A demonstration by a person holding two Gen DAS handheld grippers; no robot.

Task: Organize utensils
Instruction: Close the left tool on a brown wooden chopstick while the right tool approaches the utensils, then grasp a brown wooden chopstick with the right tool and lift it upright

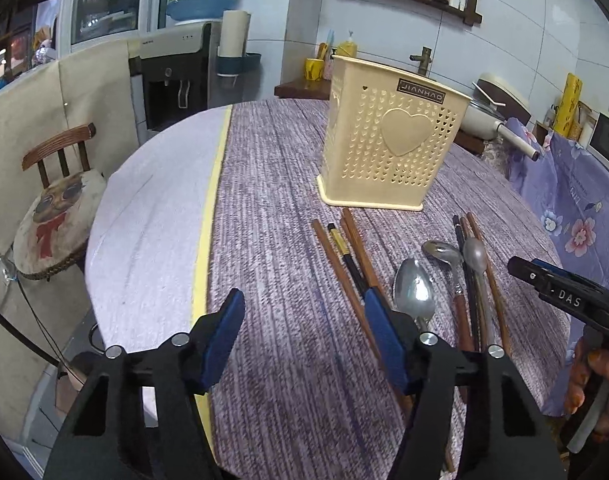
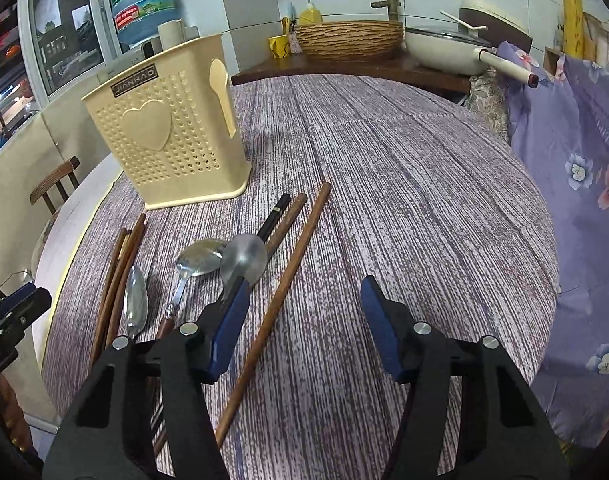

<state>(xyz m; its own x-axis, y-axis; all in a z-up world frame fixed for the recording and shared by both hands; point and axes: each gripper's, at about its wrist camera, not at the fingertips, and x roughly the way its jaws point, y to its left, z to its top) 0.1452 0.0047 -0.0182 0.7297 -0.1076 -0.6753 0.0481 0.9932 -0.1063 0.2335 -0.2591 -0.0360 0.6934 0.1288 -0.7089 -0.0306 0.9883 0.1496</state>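
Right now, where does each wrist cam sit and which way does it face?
Left wrist: on the left gripper, facing forward over the table toward the cream utensil holder; own open blue-padded fingers show, plus the right gripper at the right edge.
Right wrist: on the right gripper, facing the same table; own open fingers straddle a wooden chopstick; the left gripper shows at the left edge.
Shared: holder, spoons, chopsticks, purple tablecloth.
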